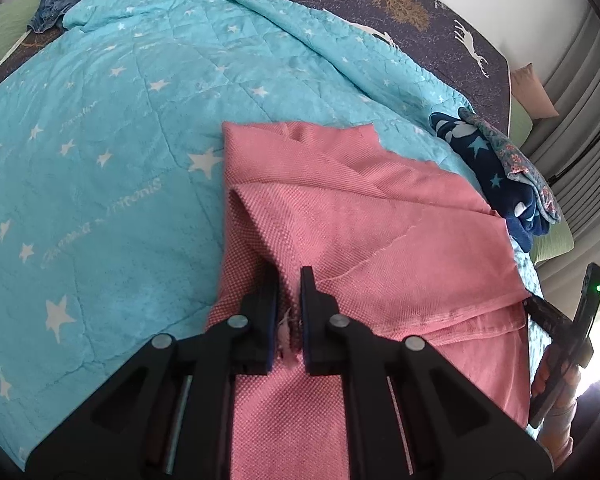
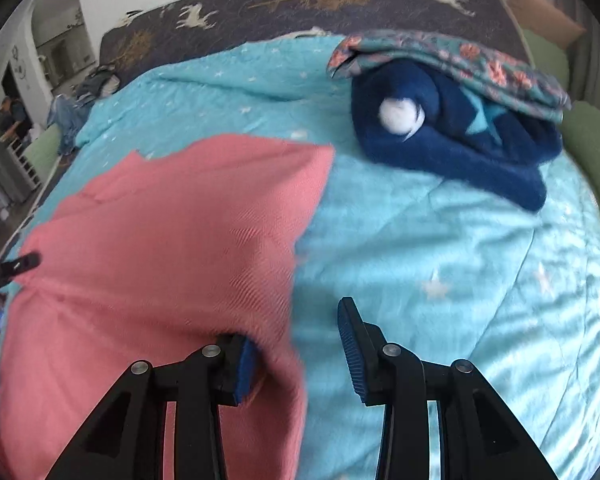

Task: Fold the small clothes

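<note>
Left claw (image 1: 289,280) nearly closed, pinching a fold of the pink garment (image 1: 364,216), which lies on the turquoise star blanket (image 1: 100,140) on the bed. Right claw (image 2: 296,344) spread wide; garment's right edge drapes over its left finger, right finger over bare blanket. Navy folded clothes (image 2: 452,148) well beyond.

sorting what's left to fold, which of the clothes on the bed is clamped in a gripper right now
The pink garment: the left gripper is shut on its fabric. The navy star garment and the floral one on top of it lie untouched.
</note>
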`<state>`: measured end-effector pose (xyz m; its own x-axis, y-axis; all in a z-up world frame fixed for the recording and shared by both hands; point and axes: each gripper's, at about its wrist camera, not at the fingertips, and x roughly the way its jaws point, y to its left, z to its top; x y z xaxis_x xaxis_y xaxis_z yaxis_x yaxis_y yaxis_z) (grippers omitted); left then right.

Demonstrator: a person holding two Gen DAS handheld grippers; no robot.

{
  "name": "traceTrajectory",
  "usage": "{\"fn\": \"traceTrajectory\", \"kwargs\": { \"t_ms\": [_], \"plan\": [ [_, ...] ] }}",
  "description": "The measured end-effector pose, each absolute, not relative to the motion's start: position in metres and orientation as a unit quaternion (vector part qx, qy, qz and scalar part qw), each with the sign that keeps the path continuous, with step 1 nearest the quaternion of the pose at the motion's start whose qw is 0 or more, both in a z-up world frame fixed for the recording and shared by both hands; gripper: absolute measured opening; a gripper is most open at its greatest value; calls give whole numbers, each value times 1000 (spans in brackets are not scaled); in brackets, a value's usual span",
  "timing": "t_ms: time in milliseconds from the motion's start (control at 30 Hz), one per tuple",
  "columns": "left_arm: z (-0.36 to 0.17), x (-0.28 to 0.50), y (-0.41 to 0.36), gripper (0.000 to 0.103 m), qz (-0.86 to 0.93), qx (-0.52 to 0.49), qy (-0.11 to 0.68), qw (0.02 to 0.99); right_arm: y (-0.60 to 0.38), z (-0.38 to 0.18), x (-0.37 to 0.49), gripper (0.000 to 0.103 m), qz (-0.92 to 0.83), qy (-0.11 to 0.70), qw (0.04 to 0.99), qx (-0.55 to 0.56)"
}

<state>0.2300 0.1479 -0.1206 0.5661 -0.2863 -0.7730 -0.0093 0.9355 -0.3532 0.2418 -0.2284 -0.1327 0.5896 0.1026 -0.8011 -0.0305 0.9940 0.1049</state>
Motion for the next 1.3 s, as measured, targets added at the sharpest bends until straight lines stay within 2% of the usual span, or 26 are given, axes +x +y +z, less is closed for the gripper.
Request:
{"fn": "traceTrajectory", "kwargs": {
  "t_ms": [167,200,400,533,733,800,867,933,1000,1067,1100,1200,1267,1300],
  "plan": [
    [-127,229,146,15,-81,-158,462,869,-296,-156,226,30,44,443,841,308],
    [-127,228,145,15,-80,-156,461,870,-300,-157,222,30,46,439,838,320],
    [-123,228,145,15,-81,-151,458,872,-285,-146,213,31,27,444,856,262],
    [-114,226,154,15,-73,-166,449,875,-297,-138,200,36,34,445,846,292],
    [-79,221,159,15,-34,-166,401,900,-302,-92,202,37,25,374,881,288],
    [-69,223,154,15,-62,-181,392,900,-286,-83,217,37,64,373,885,271],
    [-68,230,135,15,-109,-177,403,891,-263,-84,239,31,109,383,883,247],
    [-76,241,114,15,-136,-152,422,883,-246,-93,257,21,122,400,878,231],
    [-96,256,96,17,-124,-106,446,880,-237,-109,279,19,118,429,866,227],
    [-125,266,96,16,-70,-64,475,875,-240,-137,295,9,48,461,868,178],
    [-134,265,103,14,-77,-78,469,876,-246,-147,299,0,19,468,869,158],
    [-126,253,117,15,-84,-117,460,876,-274,-158,293,0,49,458,854,241],
    [-114,247,117,17,-81,-118,456,879,-274,-148,290,7,48,460,854,240],
    [-107,243,115,19,-89,-115,446,883,-270,-138,286,7,47,455,860,226]
  ]
}}
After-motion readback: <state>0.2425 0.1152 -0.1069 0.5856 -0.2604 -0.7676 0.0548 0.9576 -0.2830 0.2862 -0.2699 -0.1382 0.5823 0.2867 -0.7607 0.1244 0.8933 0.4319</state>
